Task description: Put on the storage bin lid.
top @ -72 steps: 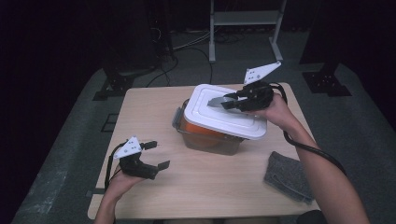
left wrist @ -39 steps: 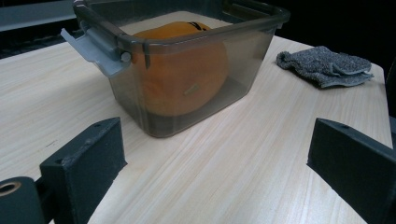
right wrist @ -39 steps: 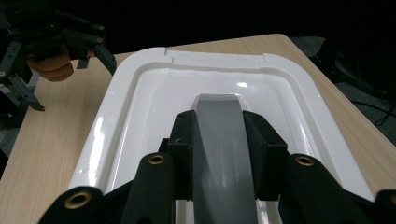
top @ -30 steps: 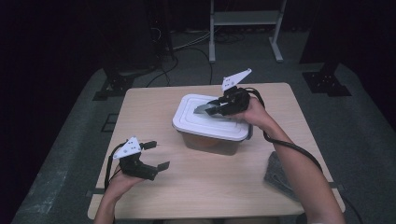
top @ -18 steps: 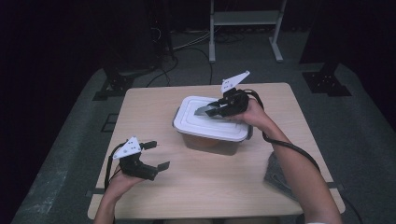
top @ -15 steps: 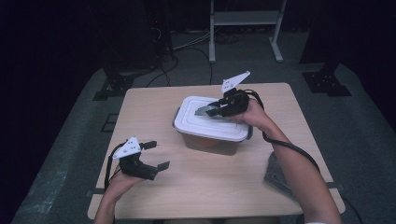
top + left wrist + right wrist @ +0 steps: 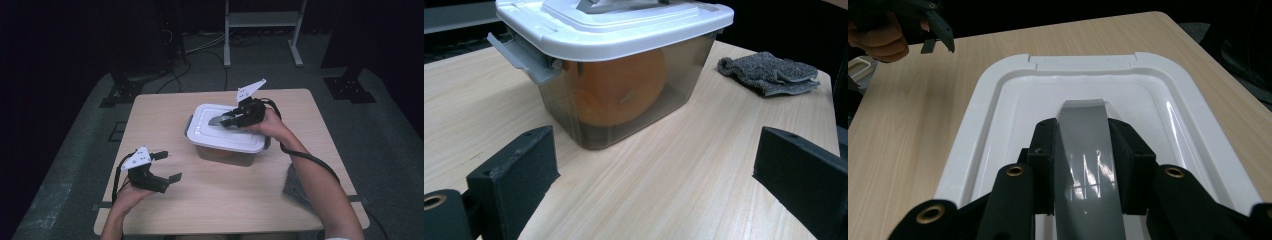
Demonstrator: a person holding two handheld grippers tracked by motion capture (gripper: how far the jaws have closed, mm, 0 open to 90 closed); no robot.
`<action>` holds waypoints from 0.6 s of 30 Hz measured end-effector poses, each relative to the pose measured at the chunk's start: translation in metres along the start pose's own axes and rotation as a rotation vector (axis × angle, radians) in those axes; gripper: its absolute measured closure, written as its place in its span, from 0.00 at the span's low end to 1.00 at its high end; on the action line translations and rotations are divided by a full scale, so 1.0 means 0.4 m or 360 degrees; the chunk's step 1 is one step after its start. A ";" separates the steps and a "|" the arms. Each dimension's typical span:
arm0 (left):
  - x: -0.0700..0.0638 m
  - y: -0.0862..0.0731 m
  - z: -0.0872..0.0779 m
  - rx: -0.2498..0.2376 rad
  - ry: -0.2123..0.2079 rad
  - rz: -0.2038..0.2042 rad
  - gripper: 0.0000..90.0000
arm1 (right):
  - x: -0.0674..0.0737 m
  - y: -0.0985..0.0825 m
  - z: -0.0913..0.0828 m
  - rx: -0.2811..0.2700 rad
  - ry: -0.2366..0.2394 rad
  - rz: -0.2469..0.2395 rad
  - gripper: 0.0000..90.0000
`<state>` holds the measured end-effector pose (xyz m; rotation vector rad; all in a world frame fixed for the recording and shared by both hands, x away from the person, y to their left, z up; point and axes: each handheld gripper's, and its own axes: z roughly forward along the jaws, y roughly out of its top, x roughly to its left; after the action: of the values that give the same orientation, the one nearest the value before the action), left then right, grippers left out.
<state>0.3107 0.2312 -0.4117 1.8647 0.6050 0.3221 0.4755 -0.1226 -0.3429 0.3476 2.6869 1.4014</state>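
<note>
Right gripper point(image 7: 231, 120) reaches over white lid point(image 7: 207, 131) of storage box point(image 7: 624, 100), fingers clenched on grey handle point(image 7: 1088, 150). Left gripper point(image 7: 160, 169) rests near surface's point(image 7: 240, 195) front-left corner, fingers released.

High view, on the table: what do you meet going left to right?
Left gripper → lidded box → right gripper shut on the lid's handle → grey cloth at the right edge.

My right tool point(image 7: 227, 120) reaches forward on an outstretched forearm, its jaws closed in and clamped, the grey plate tilted up above it. My left tool point(image 7: 165, 167) hovers low near my body, wrist bent, jaws spread wide with nothing between them.
</note>
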 end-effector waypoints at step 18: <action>-0.001 -0.002 -0.002 0.0000 0.0003 -0.0002 0.03 | 0.013 0.011 -0.029 -0.0013 0.0001 0.0031 0.48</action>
<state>0.3098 0.2319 -0.4122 1.8643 0.6074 0.3228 0.4691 -0.1282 -0.3323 0.3738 2.6847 1.4181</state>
